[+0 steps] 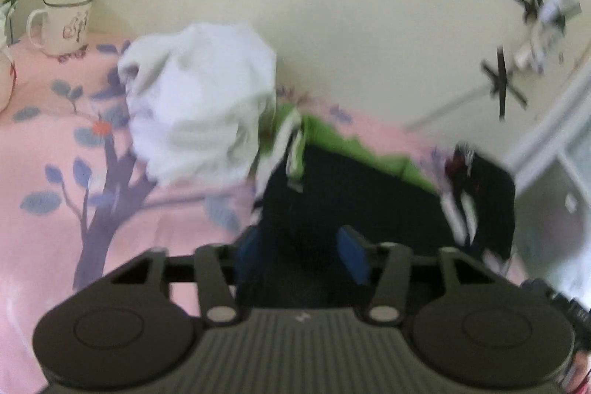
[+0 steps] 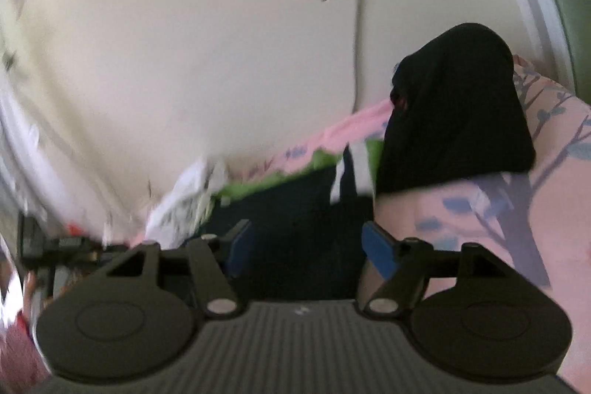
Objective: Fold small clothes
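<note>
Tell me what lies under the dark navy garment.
Under the dark navy garment a green garment sticks out along its far edge, on the pink bedsheet. How far the green extends beneath is covered.

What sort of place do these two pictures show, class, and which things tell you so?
Most likely a bedroom at home. A pink sheet printed with trees and leaves covers a bed-like surface against a cream wall, small clothes lie piled on it, such as a white garment, and a mug stands nearby.

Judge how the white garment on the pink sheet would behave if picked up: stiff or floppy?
The white garment is probably floppy: it sits crumpled in soft folds. It looks light, thin cloth. Lifted by one edge, it would likely sag and unfurl over the pink sheet.
</note>
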`<state>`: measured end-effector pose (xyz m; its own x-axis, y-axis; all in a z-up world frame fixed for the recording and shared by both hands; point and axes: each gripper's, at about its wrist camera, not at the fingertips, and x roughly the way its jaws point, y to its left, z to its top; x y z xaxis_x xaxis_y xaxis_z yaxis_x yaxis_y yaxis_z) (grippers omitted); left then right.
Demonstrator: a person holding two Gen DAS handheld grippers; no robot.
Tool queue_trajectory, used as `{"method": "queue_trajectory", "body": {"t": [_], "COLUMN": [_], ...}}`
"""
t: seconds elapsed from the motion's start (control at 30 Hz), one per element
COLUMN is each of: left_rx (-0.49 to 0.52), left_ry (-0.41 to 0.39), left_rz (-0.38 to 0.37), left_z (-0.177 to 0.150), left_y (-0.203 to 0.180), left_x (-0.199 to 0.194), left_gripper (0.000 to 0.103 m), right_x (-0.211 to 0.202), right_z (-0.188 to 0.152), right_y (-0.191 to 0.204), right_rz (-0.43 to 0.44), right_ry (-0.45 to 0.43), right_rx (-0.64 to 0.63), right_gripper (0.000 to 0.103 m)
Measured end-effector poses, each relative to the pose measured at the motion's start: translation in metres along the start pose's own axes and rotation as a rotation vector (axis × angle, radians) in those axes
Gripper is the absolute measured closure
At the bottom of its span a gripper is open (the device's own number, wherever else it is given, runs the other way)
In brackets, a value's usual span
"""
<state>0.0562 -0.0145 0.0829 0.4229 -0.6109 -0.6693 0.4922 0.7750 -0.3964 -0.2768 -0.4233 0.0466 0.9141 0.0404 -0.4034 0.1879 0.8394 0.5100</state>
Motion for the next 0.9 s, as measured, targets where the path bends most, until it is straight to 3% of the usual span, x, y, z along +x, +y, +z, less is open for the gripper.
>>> {"method": "queue_trajectory", "body": {"t": [0.07, 0.13, 0.17, 0.2, 0.23, 0.3, 0.5, 0.67, 0.7, 0.77, 0.9], "left_rx": [0.022, 0.029, 0.044, 0.081, 0.129, 0.178, 0.172, 0.192, 0.193, 0.245, 0.361], "left_ry": [0.043, 0.118, 0.147, 0.133, 0.134, 0.157, 0.228, 0.285, 0.294, 0.256, 0.115], "left_rz": [0.042, 0.023, 0.025, 0.044, 0.074, 0.122, 0.086, 0.096, 0.104, 0.152, 0.215], "left_z": [-0.016, -0.028, -0.033, -0.039, -0.042, -0.043, -0.053, -0.056, -0.053, -0.043, -0.002], "left_y": [0.004, 0.003, 0.001, -0.004, -0.011, -0.018, -0.008, -0.001, -0.002, -0.009, -0.035], "left_x": [0.01, 0.024, 0.03, 0.031, 0.031, 0.029, -0.005, 0.002, 0.001, -0.01, -0.028], "left_gripper": [0.042, 0.043, 0.044, 0.046, 0.063, 0.089, 0.09, 0.082, 0.077, 0.065, 0.059], "right_x": [-0.002, 0.004, 0.009, 0.011, 0.011, 0.006, -0.033, -0.02, -0.021, -0.033, -0.033], "right_z": [-0.02, -0.033, -0.04, -0.044, -0.047, -0.045, -0.047, -0.064, -0.058, -0.038, 0.012], "right_y": [-0.001, -0.005, -0.006, -0.007, -0.005, 0.001, 0.02, 0.012, 0.008, 0.007, 0.016], "right_rz": [-0.041, -0.093, -0.111, -0.111, -0.109, -0.085, -0.071, -0.116, -0.105, -0.11, -0.138], "right_ry": [0.049, 0.108, 0.136, 0.132, 0.129, 0.141, 0.185, 0.247, 0.245, 0.17, 0.057], "right_rx": [-0.05, -0.066, -0.065, -0.064, -0.068, -0.054, -0.115, -0.102, -0.072, -0.074, -0.166], "right_gripper": [0.039, 0.042, 0.049, 0.063, 0.103, 0.103, 0.103, 0.102, 0.096, 0.057, 0.057]}}
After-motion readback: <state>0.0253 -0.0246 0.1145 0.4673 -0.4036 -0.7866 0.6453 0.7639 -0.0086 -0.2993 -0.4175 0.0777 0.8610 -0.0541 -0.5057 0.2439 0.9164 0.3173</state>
